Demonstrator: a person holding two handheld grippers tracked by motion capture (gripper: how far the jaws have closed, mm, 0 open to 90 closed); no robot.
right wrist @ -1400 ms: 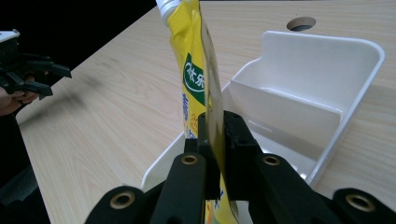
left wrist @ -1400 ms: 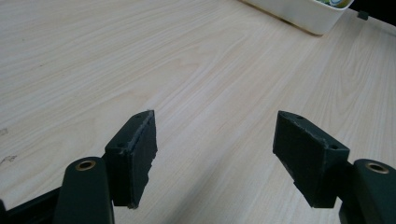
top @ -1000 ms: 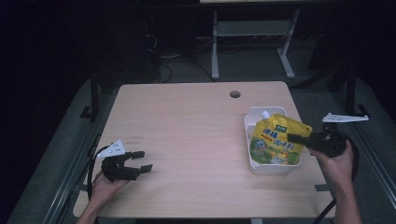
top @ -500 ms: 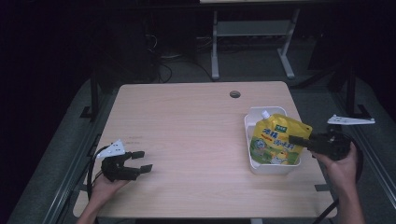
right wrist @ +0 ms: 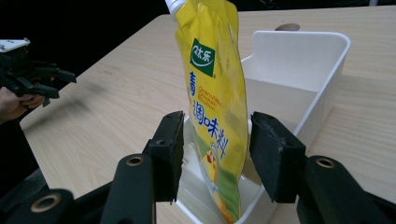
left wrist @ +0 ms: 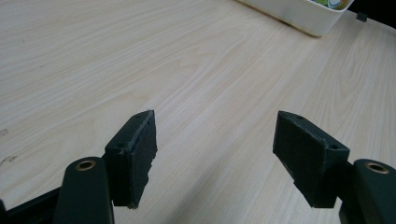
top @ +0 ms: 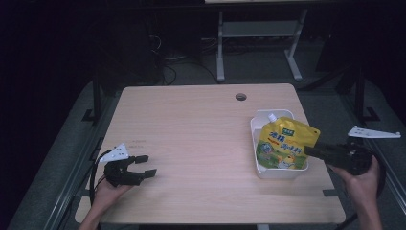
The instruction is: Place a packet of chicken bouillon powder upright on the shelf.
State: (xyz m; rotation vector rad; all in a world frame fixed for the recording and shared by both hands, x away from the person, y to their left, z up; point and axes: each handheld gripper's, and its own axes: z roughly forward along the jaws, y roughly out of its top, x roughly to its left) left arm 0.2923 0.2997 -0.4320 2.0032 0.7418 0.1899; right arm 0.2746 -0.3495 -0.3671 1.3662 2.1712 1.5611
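Note:
A yellow spouted pouch (top: pixel 282 143) with green print stands on edge in a white bin (top: pixel 275 173) at the table's right side. In the right gripper view the pouch (right wrist: pixel 215 93) rises between the two black jaws of my right gripper (right wrist: pixel 215 140), whose pads stand just off its sides. Those jaws have just been opening. From above, the right gripper (top: pixel 309 151) points left at the bin's right wall. My left gripper (top: pixel 146 165) rests near the table's front left, jaws open over bare wood (left wrist: pixel 215 144) with nothing between them.
The wooden table (top: pixel 191 124) has a round cable hole (top: pixel 241 97) at the back. The white bin (right wrist: pixel 303 60) holds nothing else that I can see. Dark floor and a metal stand (top: pixel 258 33) lie beyond the far edge.
The right gripper's jaws have spread apart off the pouch, and that hand has drawn back a little toward the table's right edge. The left gripper has stayed put.

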